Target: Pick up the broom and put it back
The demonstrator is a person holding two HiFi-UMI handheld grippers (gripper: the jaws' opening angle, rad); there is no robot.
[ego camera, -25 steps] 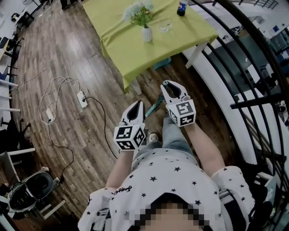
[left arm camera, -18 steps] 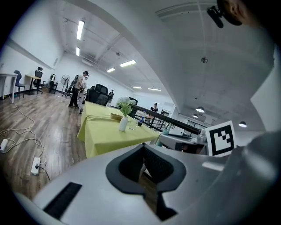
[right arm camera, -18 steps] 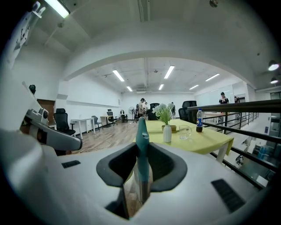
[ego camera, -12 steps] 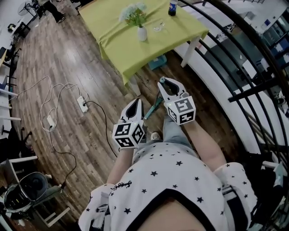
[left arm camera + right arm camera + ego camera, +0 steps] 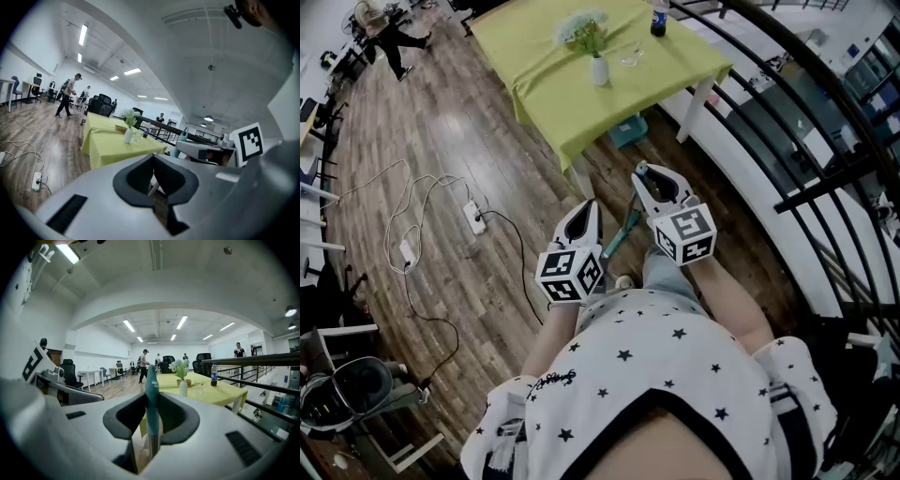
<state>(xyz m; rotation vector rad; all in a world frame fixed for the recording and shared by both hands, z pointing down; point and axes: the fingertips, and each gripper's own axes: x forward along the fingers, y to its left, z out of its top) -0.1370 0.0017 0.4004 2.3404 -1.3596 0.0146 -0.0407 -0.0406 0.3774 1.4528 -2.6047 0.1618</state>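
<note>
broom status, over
Right hand-held gripper shut on broom handle. Left hand-held gripper shut, empty. Green-clothed table ahead, railing right.

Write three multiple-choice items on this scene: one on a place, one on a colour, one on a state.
1. The vase stands:
A. on the floor
B. on the green-clothed table
C. on a chair

2. The broom handle is:
A. teal
B. red
C. yellow

3. The right gripper is:
A. open and empty
B. shut on a cup
C. shut on the broom handle

Key: B, the vase rests on the cloth; A, the handle shows teal in the head view and the right gripper view; C, both pads press the handle between them.
</note>
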